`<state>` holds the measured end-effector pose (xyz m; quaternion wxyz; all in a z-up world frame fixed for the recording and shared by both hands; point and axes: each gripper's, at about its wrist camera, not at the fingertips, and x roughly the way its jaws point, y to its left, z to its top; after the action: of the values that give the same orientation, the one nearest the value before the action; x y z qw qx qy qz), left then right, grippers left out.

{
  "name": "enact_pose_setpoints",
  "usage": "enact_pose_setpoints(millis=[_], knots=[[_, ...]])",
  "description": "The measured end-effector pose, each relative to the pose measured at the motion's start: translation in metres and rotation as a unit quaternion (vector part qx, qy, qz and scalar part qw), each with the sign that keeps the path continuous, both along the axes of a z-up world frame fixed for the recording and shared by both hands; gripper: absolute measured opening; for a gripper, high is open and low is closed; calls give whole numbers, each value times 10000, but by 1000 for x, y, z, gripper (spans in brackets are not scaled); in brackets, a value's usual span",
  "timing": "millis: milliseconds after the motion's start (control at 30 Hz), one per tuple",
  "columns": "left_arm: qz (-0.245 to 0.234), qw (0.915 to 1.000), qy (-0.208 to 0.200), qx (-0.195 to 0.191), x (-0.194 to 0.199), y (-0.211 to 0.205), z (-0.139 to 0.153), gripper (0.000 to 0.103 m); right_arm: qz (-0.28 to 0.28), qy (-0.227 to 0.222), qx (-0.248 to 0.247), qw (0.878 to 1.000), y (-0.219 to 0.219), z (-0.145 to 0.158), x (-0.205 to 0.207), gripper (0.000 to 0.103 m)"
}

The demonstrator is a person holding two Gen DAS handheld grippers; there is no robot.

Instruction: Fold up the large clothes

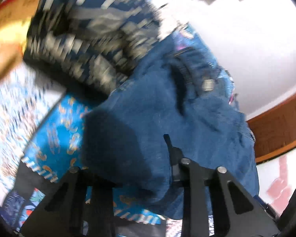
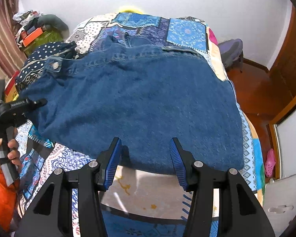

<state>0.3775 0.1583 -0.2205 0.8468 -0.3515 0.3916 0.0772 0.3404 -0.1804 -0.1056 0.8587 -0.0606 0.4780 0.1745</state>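
Observation:
A large blue denim jacket [image 2: 144, 102] lies spread on a bed, collar at the far end and a metal button on a cuff at the left. My right gripper [image 2: 146, 158] hovers open over the jacket's near hem, its blue pads [image 2: 113, 164] standing apart on either side of the cloth. My left gripper [image 2: 42, 101], held by a hand, is at the jacket's left edge. In the blurred left wrist view the denim jacket [image 1: 167, 108] is bunched between the narrow jaws of the left gripper [image 1: 157, 144], hiding one finger; it is shut on the cloth.
The bed carries a patchwork quilt [image 2: 187, 31]. A dark blue dotted cloth [image 2: 49, 53] lies beside the jacket at the far left. A clutter pile [image 2: 31, 29] stands back left. A wooden door [image 2: 286, 69] and pink shoes [image 2: 270, 162] are to the right.

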Motion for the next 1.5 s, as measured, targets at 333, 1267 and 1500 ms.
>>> enact_pose_setpoints(millis=[333,1267,1500], knots=[[-660,9843,-1575,445,-9,-44,144,18,406,-200,308,9985,44,38,16,47],[-1380,9703,-1477,1329,-1,-111,159,17,646,724,939,9908,44,-1,-8,47],[-2491,9563,-1041,1125,15,-208,113,17,-351,370,847,9951,-40,18,-13,47]])
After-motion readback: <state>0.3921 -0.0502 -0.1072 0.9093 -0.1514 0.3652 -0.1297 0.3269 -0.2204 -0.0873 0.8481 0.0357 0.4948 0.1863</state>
